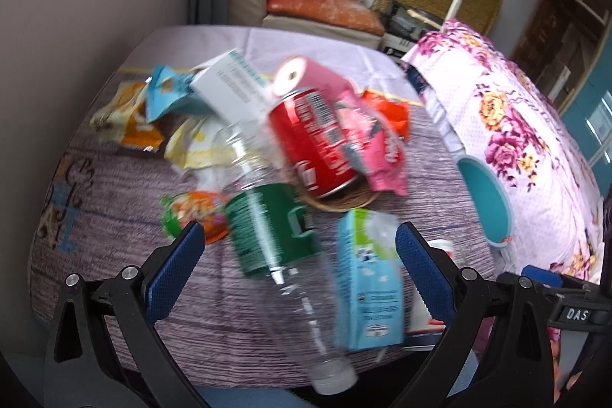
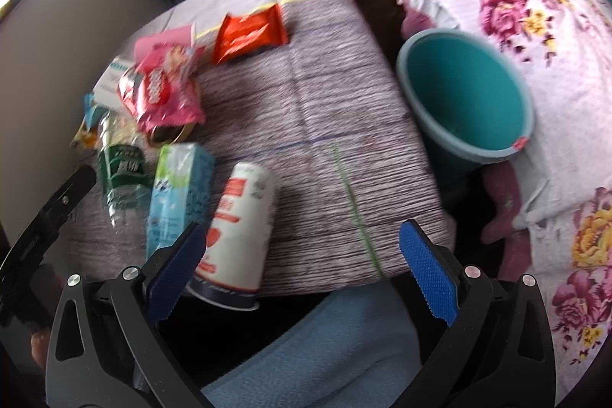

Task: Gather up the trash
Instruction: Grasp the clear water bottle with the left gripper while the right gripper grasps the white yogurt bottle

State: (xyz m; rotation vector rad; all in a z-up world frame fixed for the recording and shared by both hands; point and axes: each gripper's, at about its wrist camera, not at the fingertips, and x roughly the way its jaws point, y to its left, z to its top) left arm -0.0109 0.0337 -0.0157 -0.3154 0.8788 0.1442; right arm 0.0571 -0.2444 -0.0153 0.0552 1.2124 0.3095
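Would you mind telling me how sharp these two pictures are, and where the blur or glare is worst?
Left wrist view: motion blur smears the red soda can and clear plastic bottle with green label, while the left gripper stays crisp. Right wrist view: the teal plastic bucket is blurred, and the window at top left is overexposed.

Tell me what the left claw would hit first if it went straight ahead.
Probably the clear plastic bottle lying between the open left claw fingers, with the blue carton just beside it. Depth is hard to judge.
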